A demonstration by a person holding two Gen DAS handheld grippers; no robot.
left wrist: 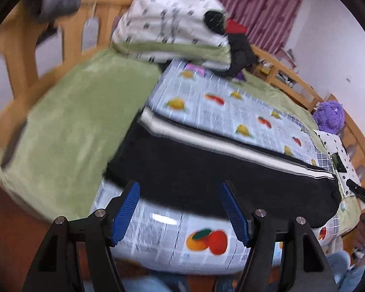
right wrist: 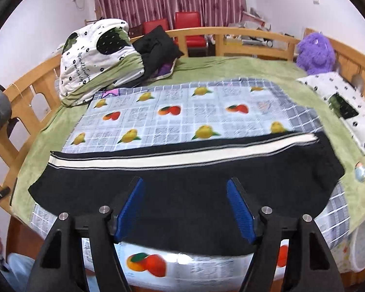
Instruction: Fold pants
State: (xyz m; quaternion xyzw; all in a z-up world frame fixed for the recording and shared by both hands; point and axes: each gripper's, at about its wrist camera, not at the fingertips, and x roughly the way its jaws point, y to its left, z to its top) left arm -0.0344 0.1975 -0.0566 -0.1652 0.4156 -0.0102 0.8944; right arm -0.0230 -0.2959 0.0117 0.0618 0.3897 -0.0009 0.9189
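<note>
Both grippers' fingers [left wrist: 133, 209] [right wrist: 133, 209] released, empty; black pants [right wrist: 182, 177] lie flat, long axis left-right.

My left view is motion-blurred, its quilt [left wrist: 168, 19] print unreadable, and my right gripper [left wrist: 360, 192] is cut off at its edge.

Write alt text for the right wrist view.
Black pants with a white side stripe lie flat across a fruit-print sheet on a bed. The right claw hovers open above them, holding nothing. A purple plush toy sits at the far right.
</note>
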